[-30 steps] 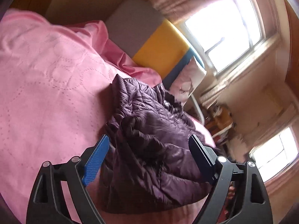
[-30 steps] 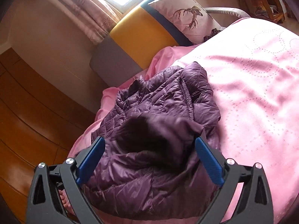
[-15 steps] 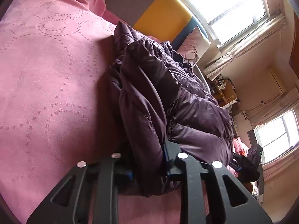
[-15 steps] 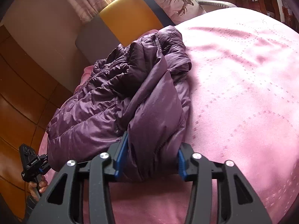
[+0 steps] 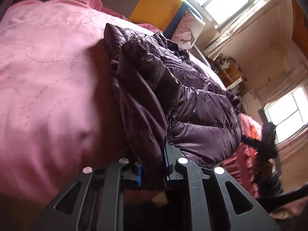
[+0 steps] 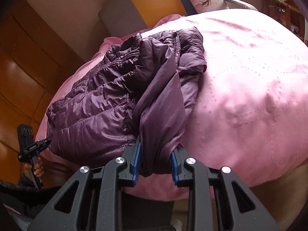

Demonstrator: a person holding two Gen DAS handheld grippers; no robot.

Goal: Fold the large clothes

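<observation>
Both hand-held grippers moved in and closed since earlier: left hand-held gripper (image 5: 153, 170) and right hand-held gripper (image 6: 155, 166) each pinch a fold of purple puffer jacket (image 6: 115, 104), bunched on pink bed (image 6: 250, 96), 12 o'clock of jaws.

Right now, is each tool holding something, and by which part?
Both hold the purple jacket. The right tool and the left tool each pinch a bunched fold at its near edge; which part exactly cannot be told.

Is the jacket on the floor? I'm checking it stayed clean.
No, the jacket lies bunched on the pink bedspread, its near edge pinched in the right tongs.
</observation>
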